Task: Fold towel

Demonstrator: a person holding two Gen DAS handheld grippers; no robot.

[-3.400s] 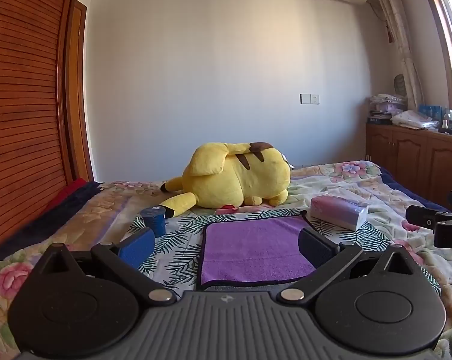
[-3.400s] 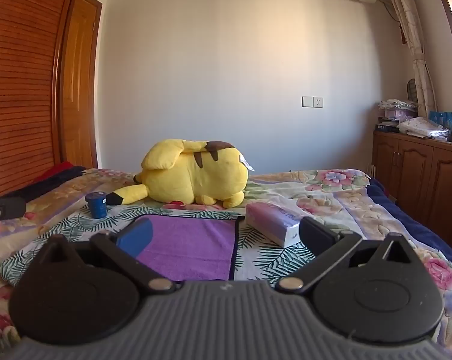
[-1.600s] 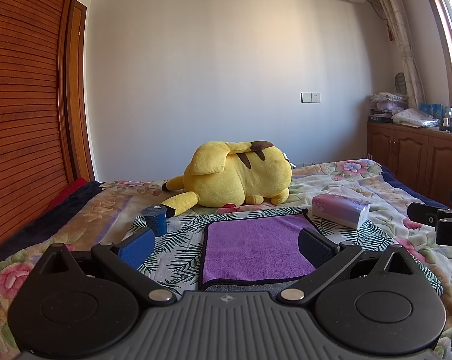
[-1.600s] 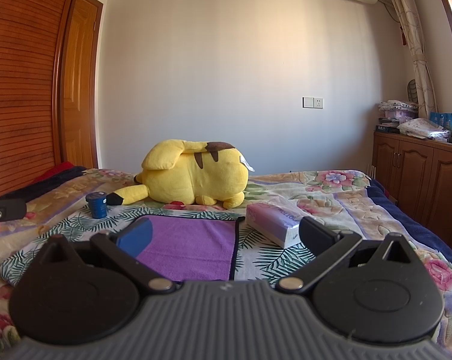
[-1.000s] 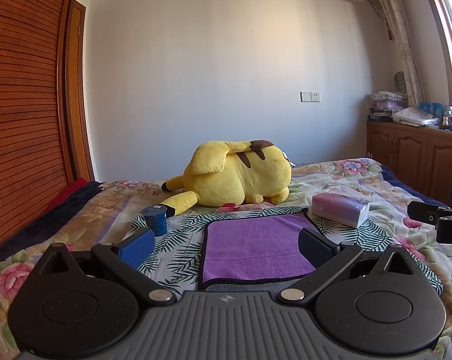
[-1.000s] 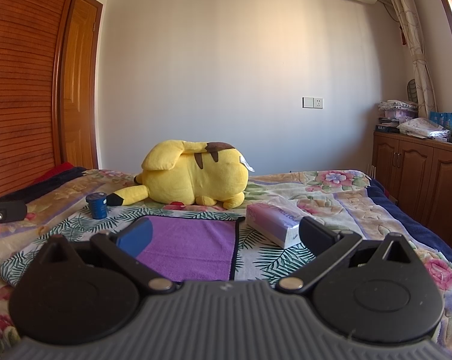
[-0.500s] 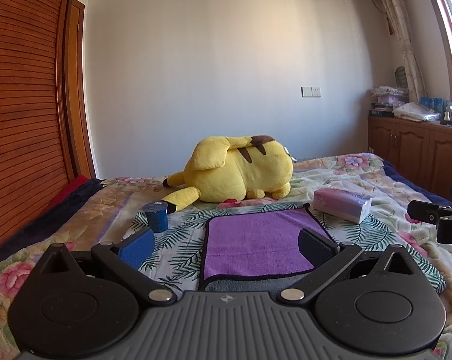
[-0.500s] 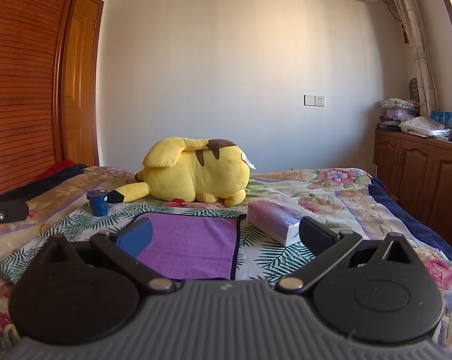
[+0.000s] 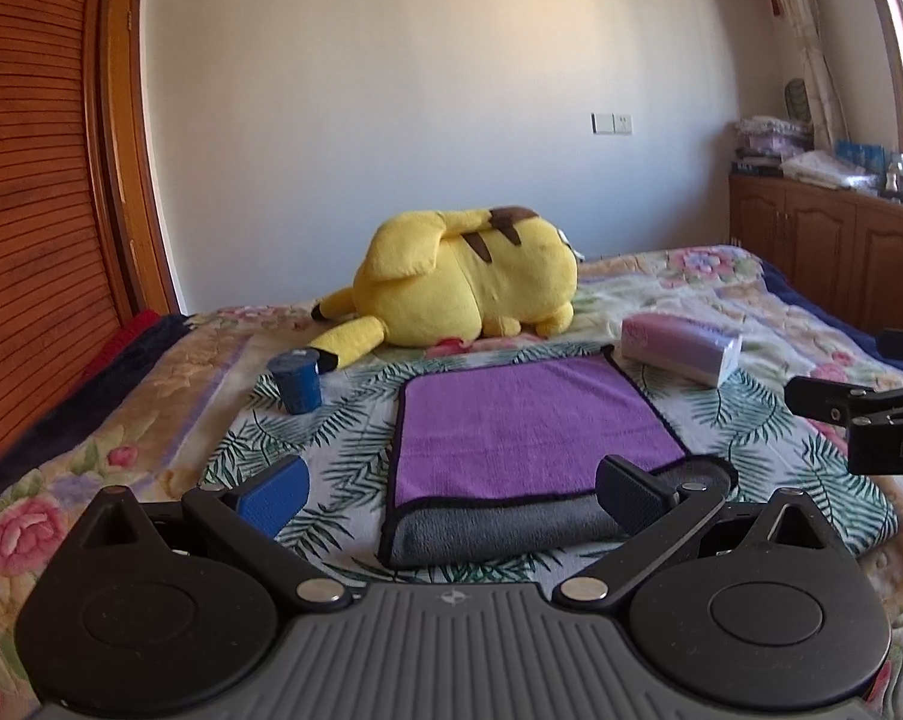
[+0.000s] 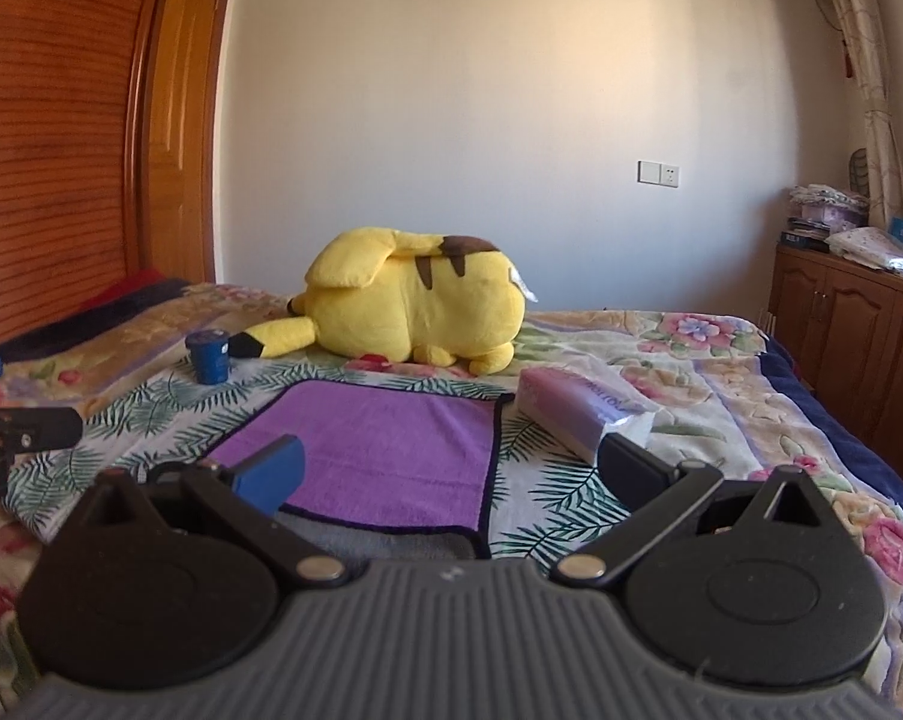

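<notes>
On the bed (image 9: 721, 294) the towel (image 9: 529, 420) lies flat, purple face up, a grey layer showing along its near edge, likely laid out for folding. The left gripper (image 9: 451, 495) hovers wide open and empty before that edge; the right gripper (image 10: 451, 468), equally spread and empty, faces the towel's right corner.

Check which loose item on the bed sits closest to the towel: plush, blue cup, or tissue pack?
The tissue pack: it lies right off the purple towel's far right corner. The blue cup stands well off to the left, and the yellow plush lies farther back.
</notes>
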